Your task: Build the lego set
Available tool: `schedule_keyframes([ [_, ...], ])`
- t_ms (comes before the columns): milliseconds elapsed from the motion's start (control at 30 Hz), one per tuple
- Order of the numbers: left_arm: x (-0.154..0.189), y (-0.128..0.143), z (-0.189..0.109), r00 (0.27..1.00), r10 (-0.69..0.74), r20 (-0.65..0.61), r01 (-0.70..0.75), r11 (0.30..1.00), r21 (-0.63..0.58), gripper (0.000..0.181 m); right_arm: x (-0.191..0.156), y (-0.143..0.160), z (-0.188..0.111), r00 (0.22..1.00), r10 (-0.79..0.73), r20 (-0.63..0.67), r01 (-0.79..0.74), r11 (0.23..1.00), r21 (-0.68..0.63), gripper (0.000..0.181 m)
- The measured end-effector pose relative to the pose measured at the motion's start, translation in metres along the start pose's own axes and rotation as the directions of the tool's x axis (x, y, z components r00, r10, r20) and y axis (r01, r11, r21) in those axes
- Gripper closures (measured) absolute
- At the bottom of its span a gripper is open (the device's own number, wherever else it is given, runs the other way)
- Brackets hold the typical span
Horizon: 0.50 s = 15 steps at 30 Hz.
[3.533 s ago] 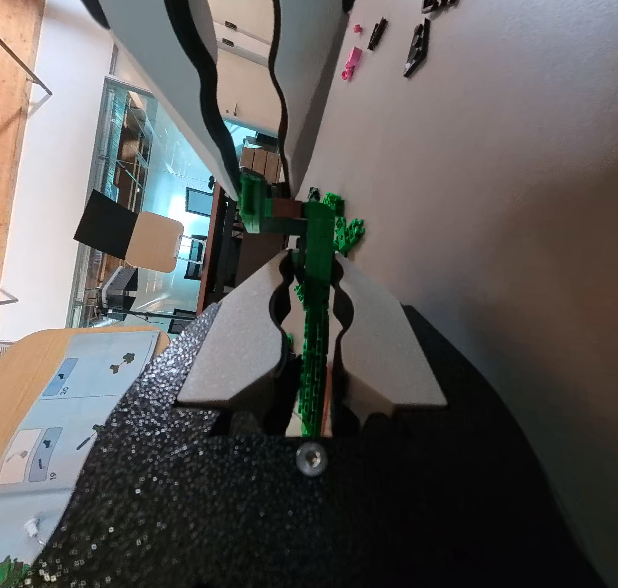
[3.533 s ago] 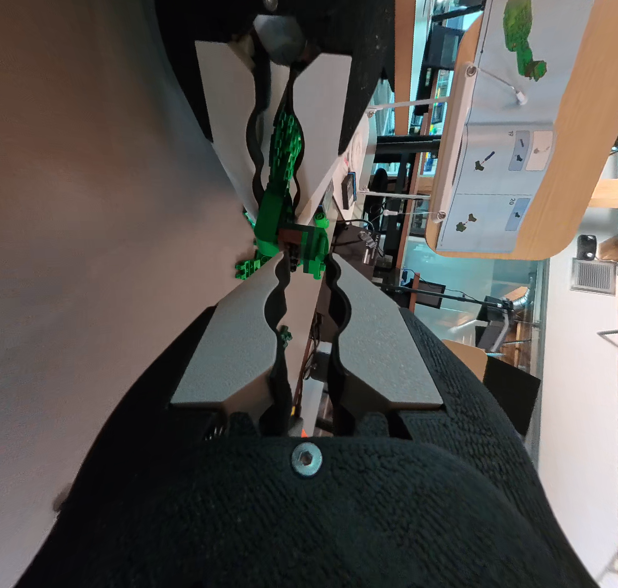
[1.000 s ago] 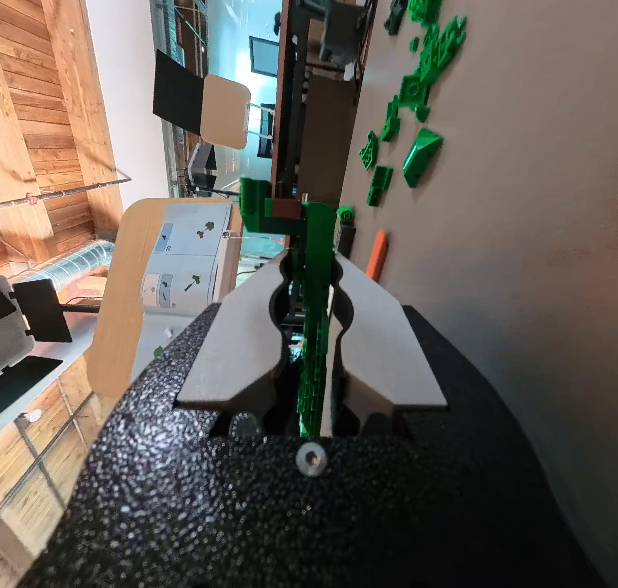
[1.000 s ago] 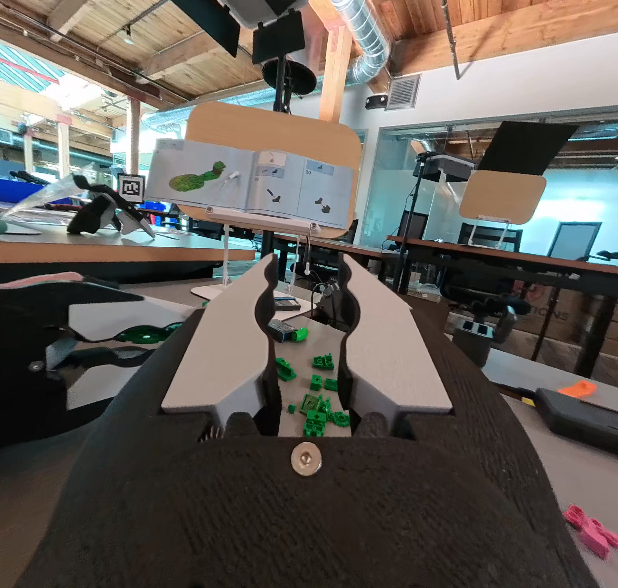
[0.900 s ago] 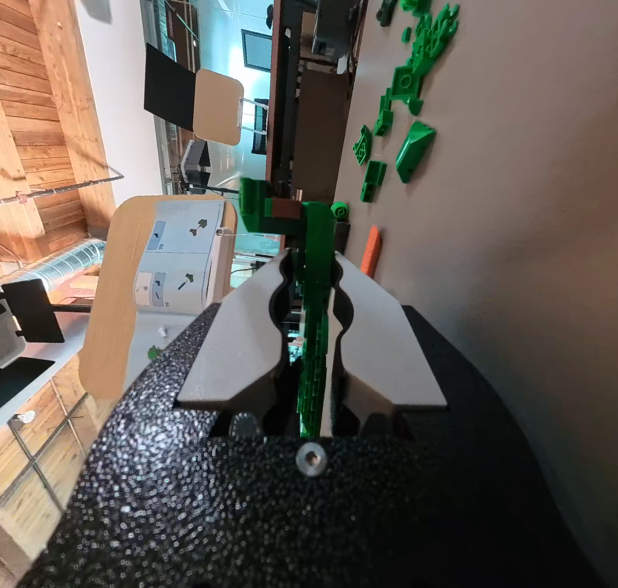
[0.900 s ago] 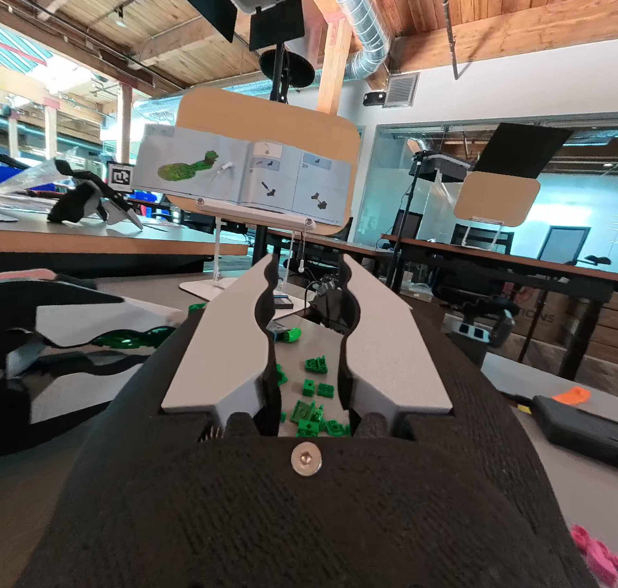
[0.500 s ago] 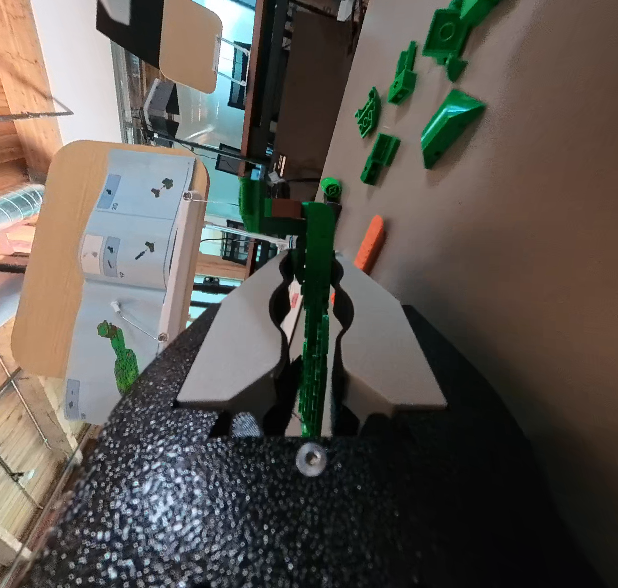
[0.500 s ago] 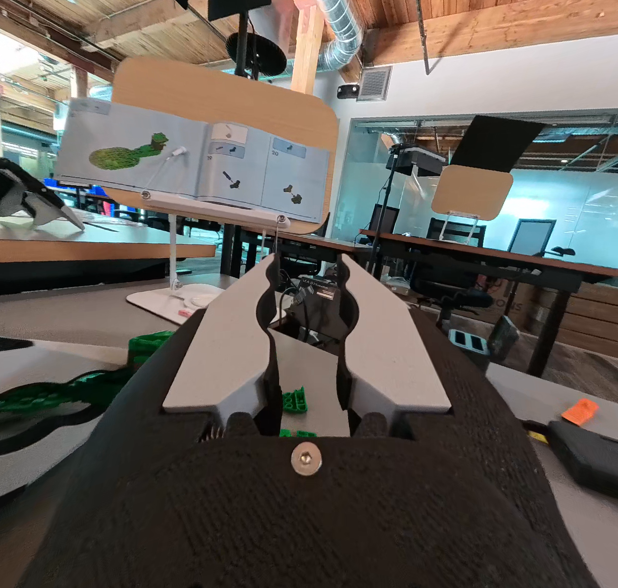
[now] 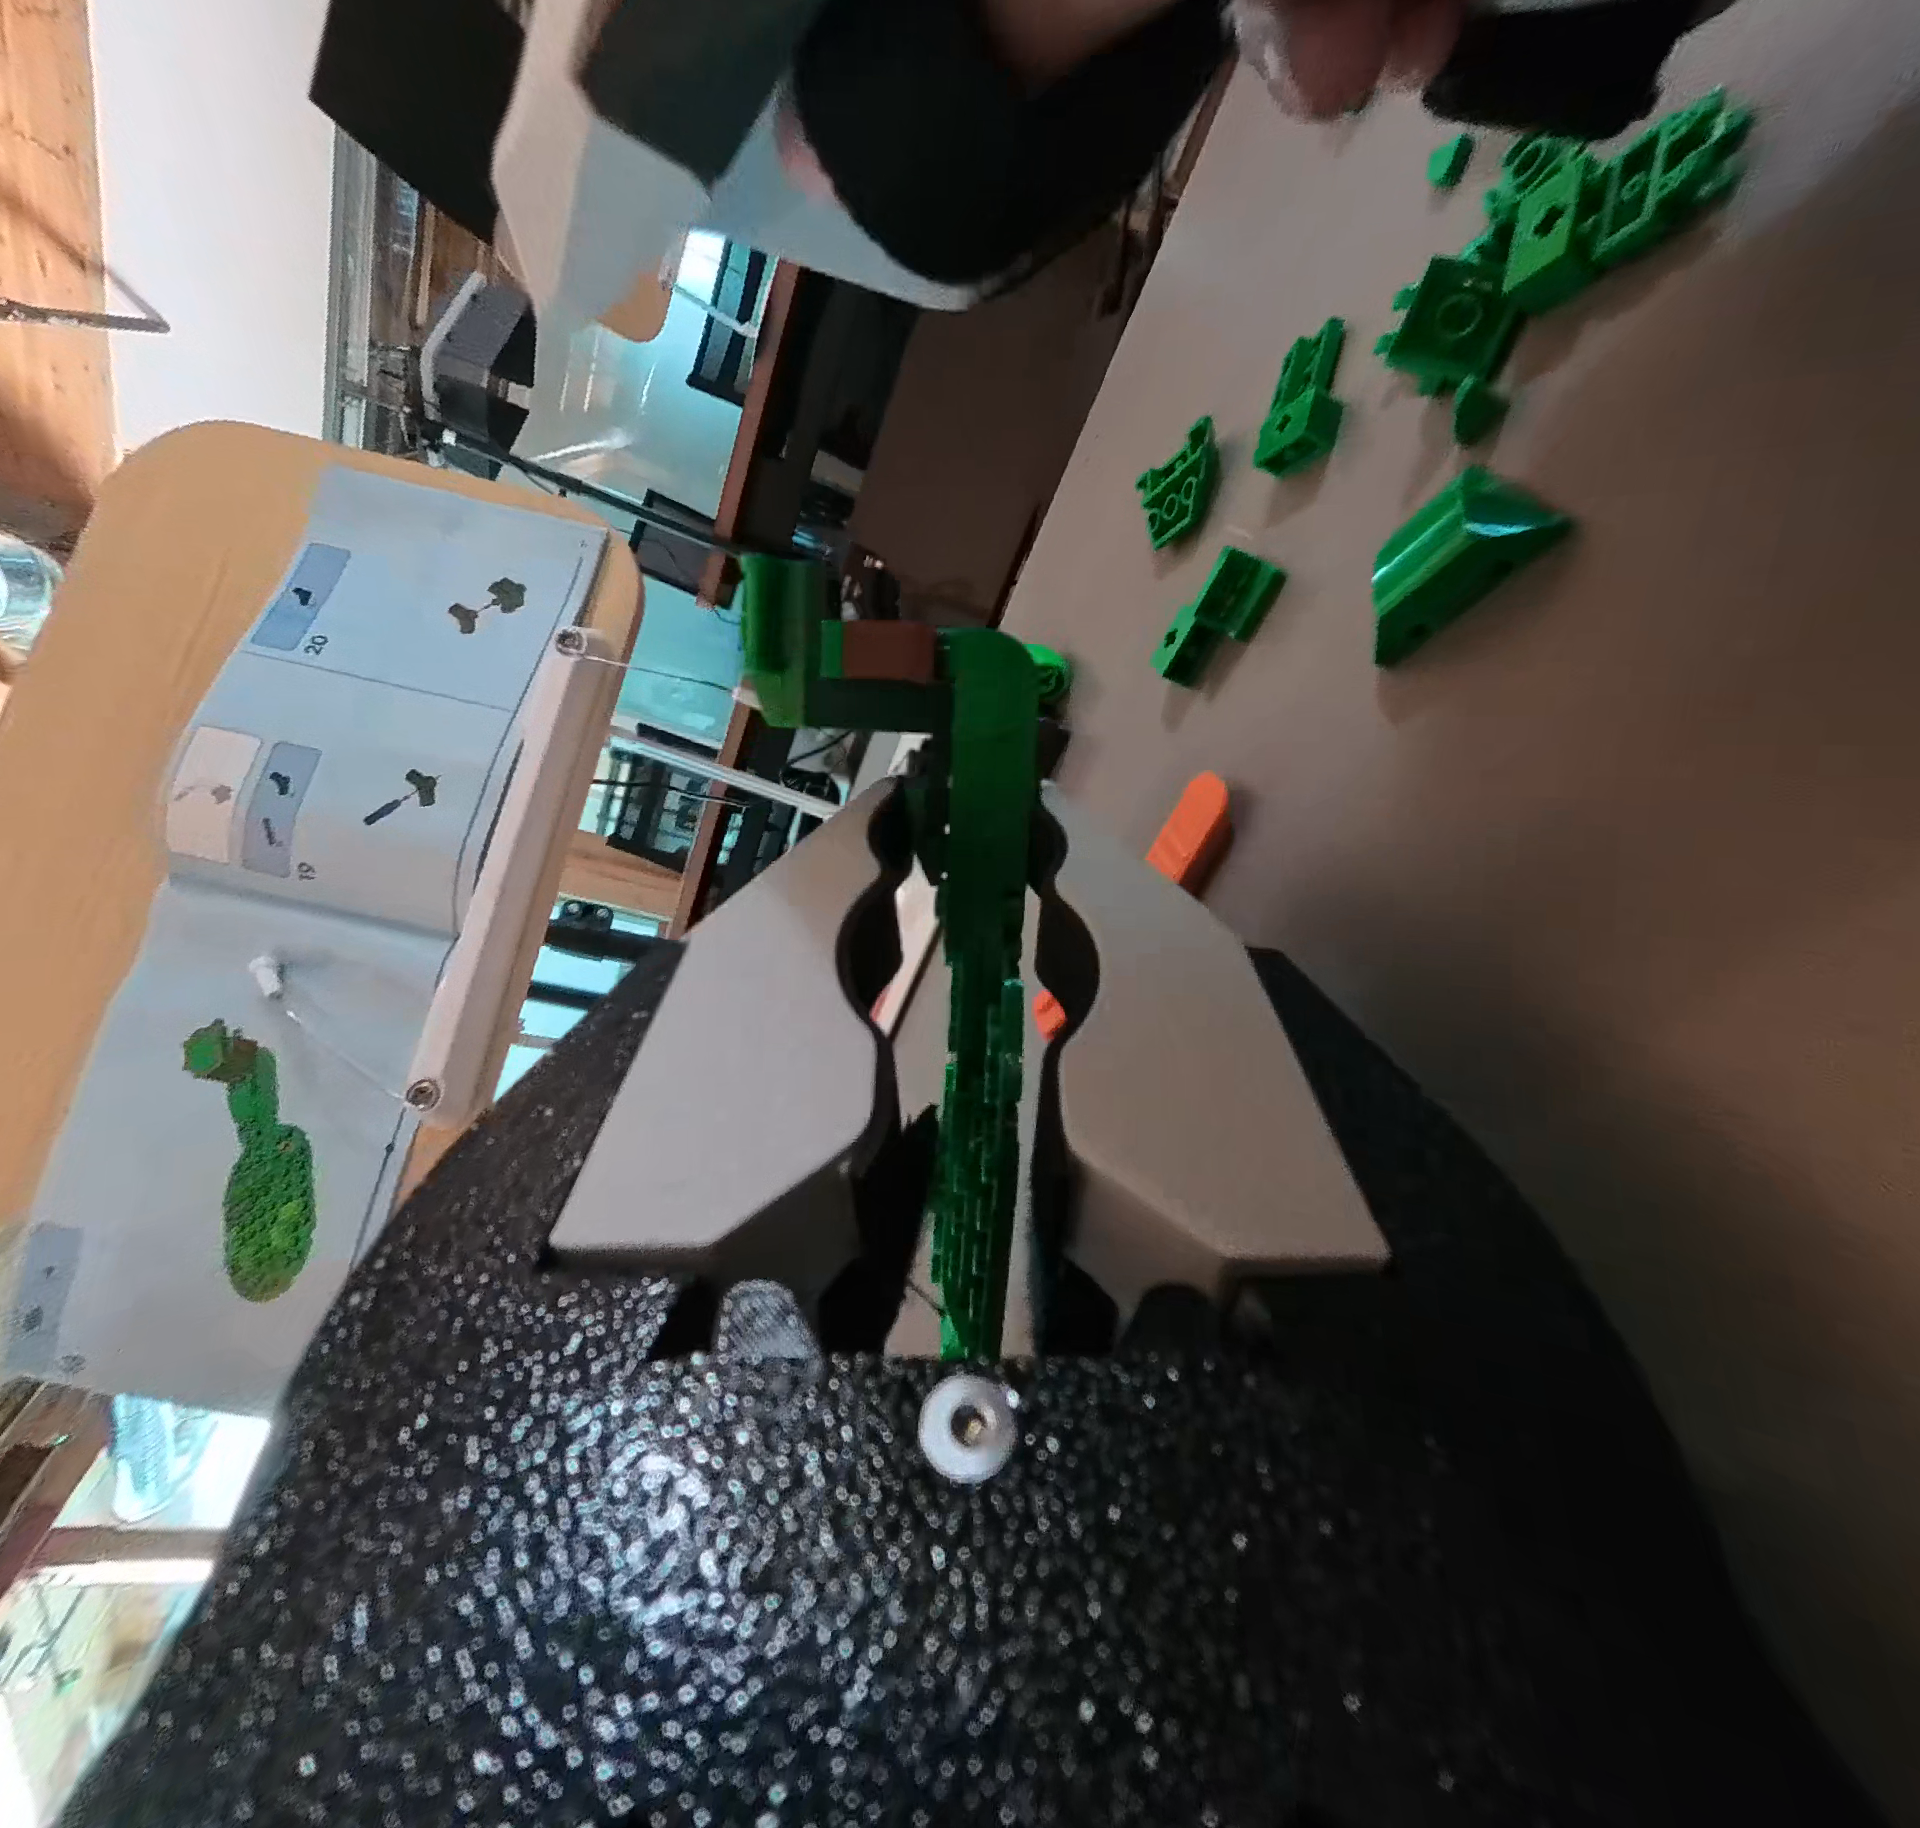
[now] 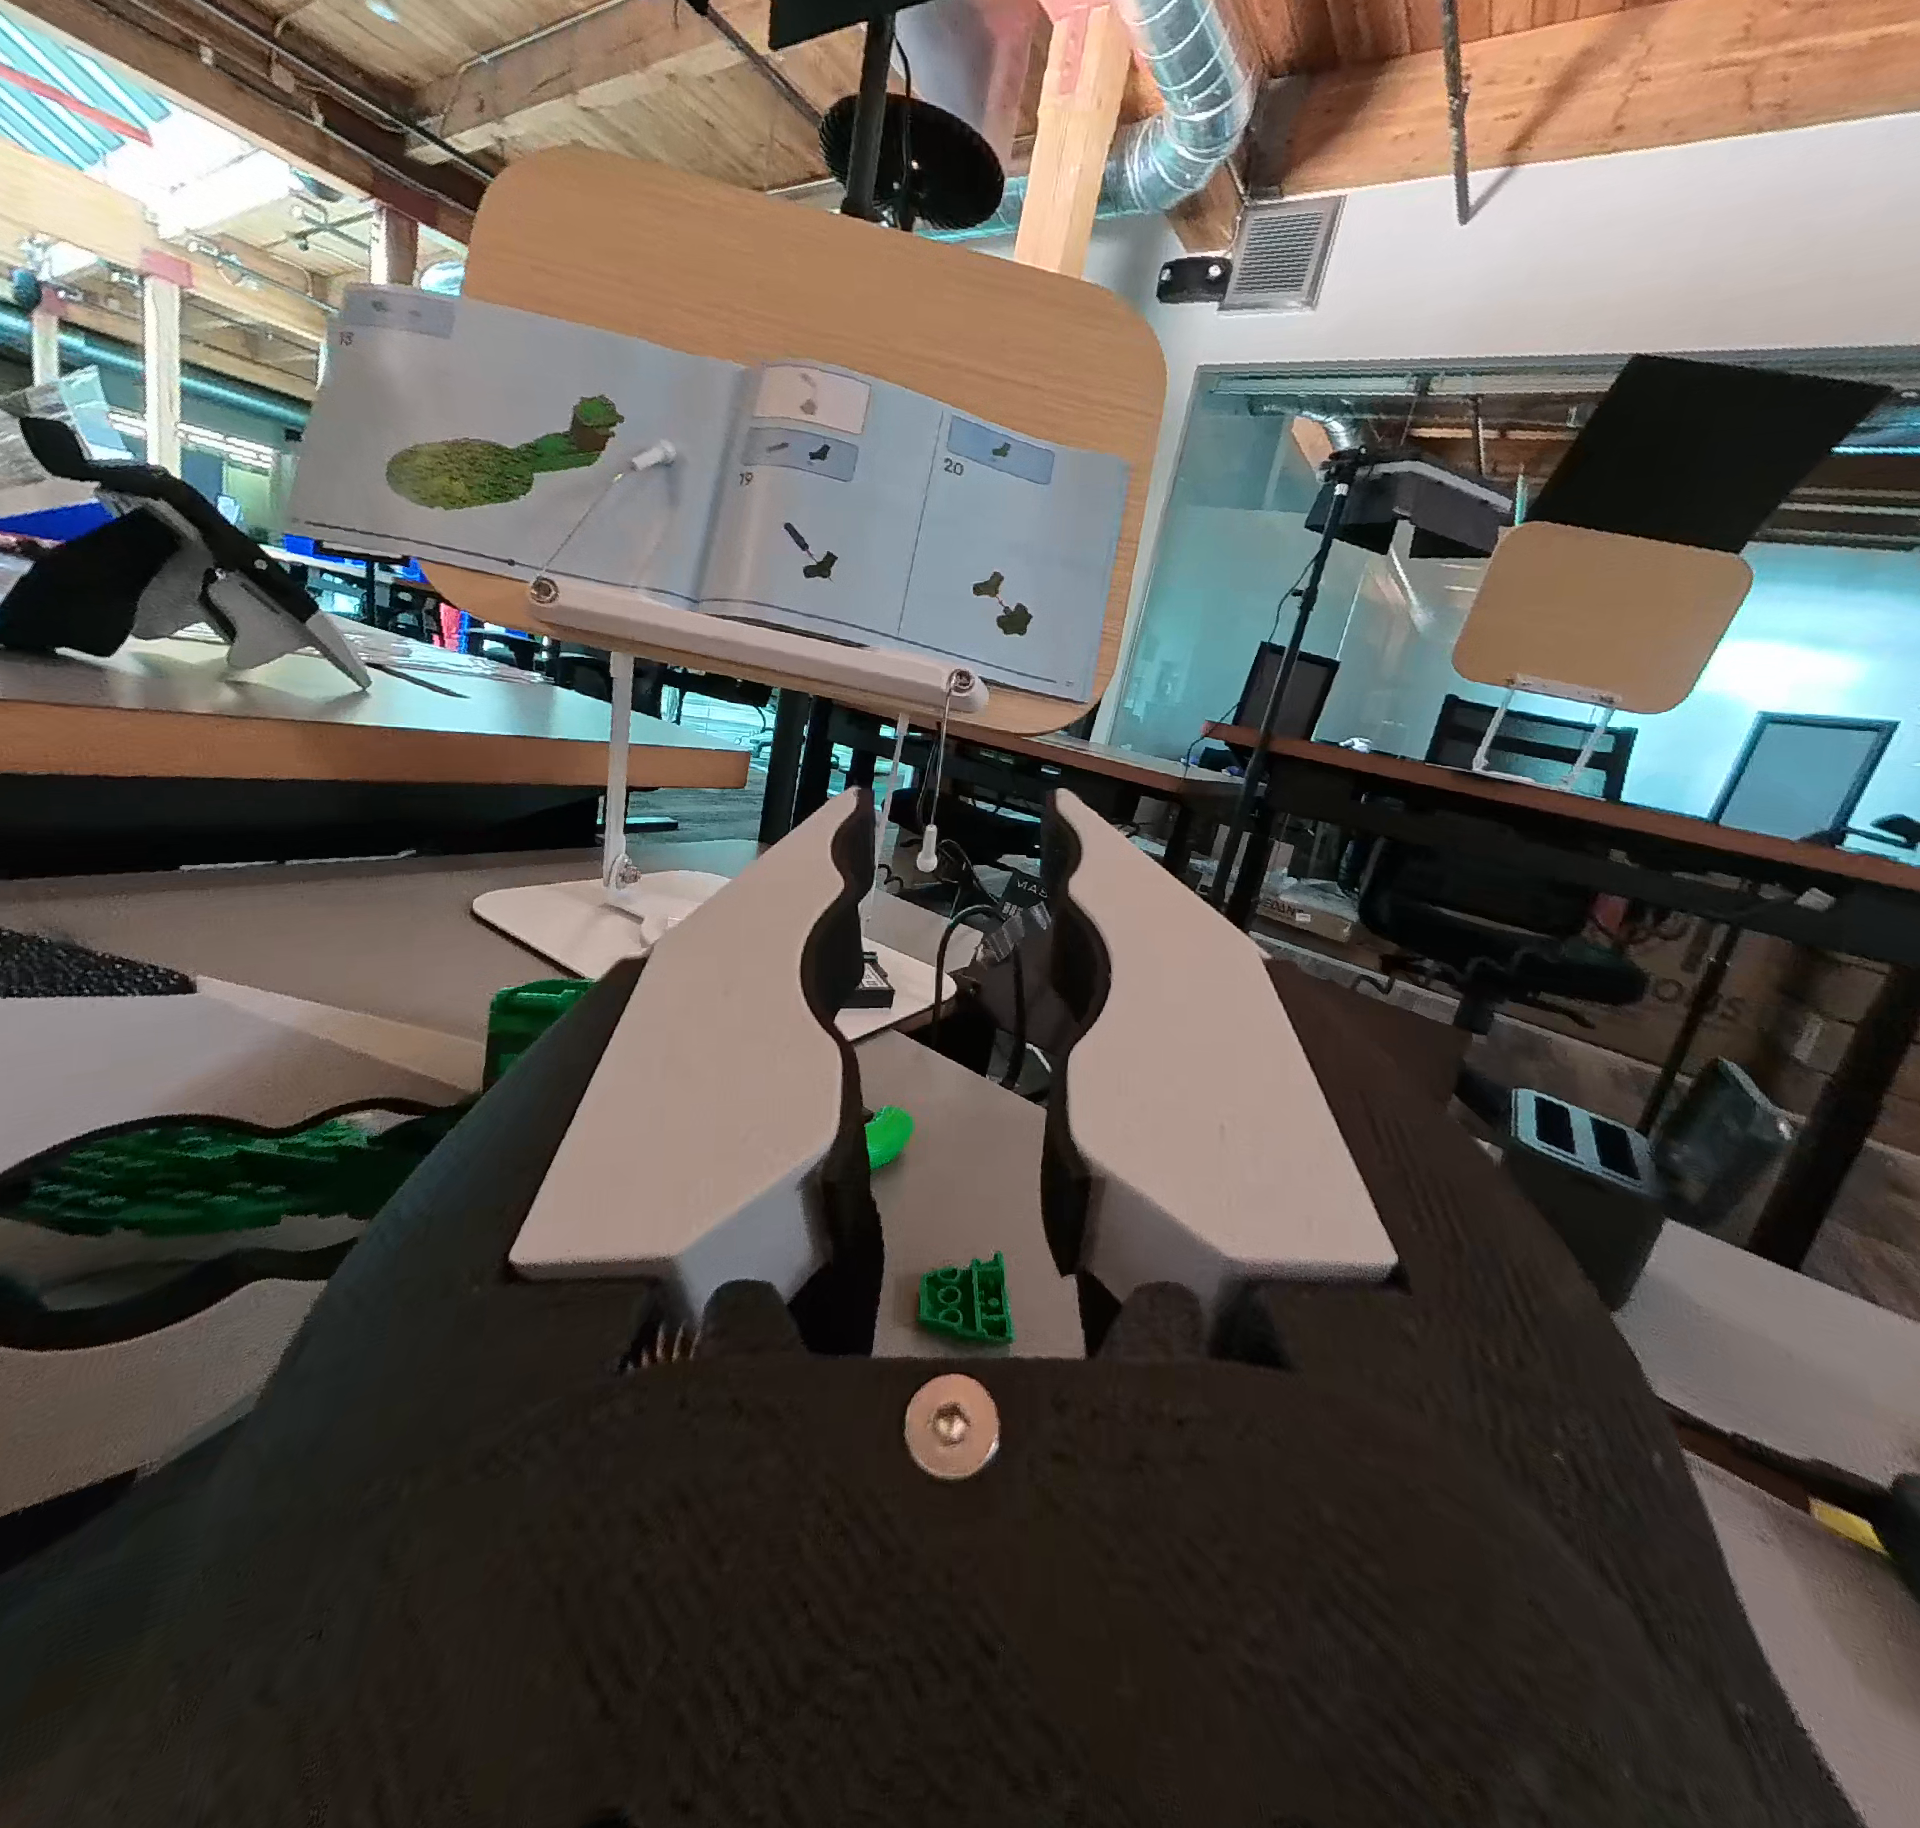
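Left wrist view: the left hand-held gripper pinches the build edge-on between its two grey fingers. The build is a long, thin stack of green plates, studded along its edge, running from deep in the gripper out past the fingertips. At its far end a short arm juts sideways: a brown brick, a dark green plate under it, and a bright green block at the tip. The view is rolled, so the table stands along the right. Loose green pieces lie on it, among them a sloped wedge, with an orange piece just beside the fingertips. The booklet on its stand shows at left. A hand holds the right hand-held gripper at the top, blurred.

Right wrist view: the right hand-held gripper is spread and holds nothing. Between its fingers a small green piece and a round green piece lie on the table. At left the build sits flat in the other gripper's fingers, above the table. The booklet stands open beyond.
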<state>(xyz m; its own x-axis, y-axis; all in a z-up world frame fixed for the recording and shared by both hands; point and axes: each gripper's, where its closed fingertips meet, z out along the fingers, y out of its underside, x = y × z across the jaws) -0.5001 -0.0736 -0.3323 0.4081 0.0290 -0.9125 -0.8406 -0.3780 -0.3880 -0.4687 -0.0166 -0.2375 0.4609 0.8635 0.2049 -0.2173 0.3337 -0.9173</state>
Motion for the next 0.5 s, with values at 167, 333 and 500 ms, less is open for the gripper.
schedule_keyframes([
  [167, 0.001, -0.003, -0.001, 1.000, 0.003, -0.028, -0.003, 1.000, 0.014, 0.163, 0.003, 0.001, 0.001, 1.000, 0.006, 0.005, -0.006, 1.000, -0.003, 0.152],
  [333, -0.006, 0.003, -0.005, 0.985, 0.172, 0.020, -0.170, 0.984, -0.058, 0.163, 0.007, 0.009, 0.003, 1.000, -0.005, -0.007, 0.005, 1.000, -0.021, 0.151],
  [500, -0.003, 0.004, -0.012, 0.971, 0.240, -0.009, -0.240, 0.967, -0.089, 0.163, 0.016, 0.015, 0.007, 0.999, -0.031, -0.036, 0.029, 0.998, -0.047, 0.148],
])
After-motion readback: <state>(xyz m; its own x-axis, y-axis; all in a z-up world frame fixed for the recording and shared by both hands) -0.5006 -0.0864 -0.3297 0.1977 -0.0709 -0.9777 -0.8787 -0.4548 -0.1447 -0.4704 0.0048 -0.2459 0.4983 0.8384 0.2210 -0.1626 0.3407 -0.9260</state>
